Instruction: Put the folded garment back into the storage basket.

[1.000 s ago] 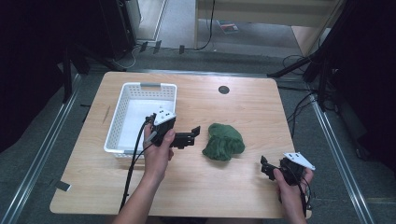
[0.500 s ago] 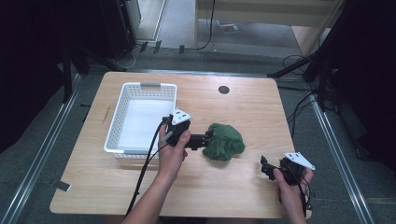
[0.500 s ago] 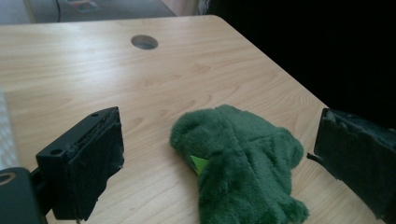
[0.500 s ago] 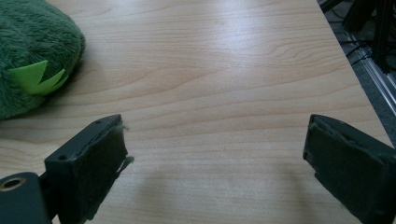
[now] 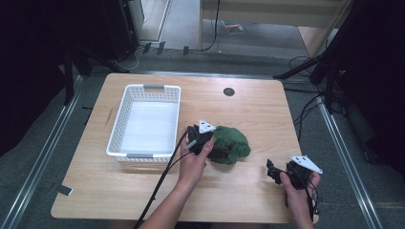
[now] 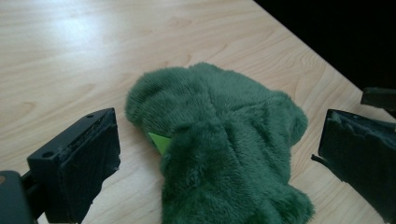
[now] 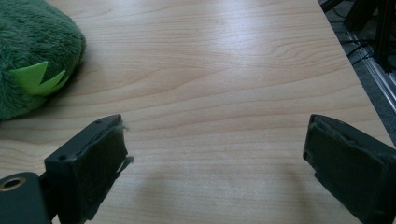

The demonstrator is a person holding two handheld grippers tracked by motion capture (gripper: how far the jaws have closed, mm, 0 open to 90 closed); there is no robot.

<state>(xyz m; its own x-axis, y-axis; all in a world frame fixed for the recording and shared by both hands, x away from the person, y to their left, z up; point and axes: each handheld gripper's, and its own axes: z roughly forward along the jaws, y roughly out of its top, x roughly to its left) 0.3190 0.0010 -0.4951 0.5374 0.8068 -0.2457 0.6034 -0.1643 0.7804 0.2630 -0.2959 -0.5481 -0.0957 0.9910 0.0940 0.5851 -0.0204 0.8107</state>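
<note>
Left tongs wide around green plush toy; right tongs wide over bare table; white basket empty

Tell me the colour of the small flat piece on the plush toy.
Bright lime green, on the dark green plush toy; clearest in the right gripper view.
</note>
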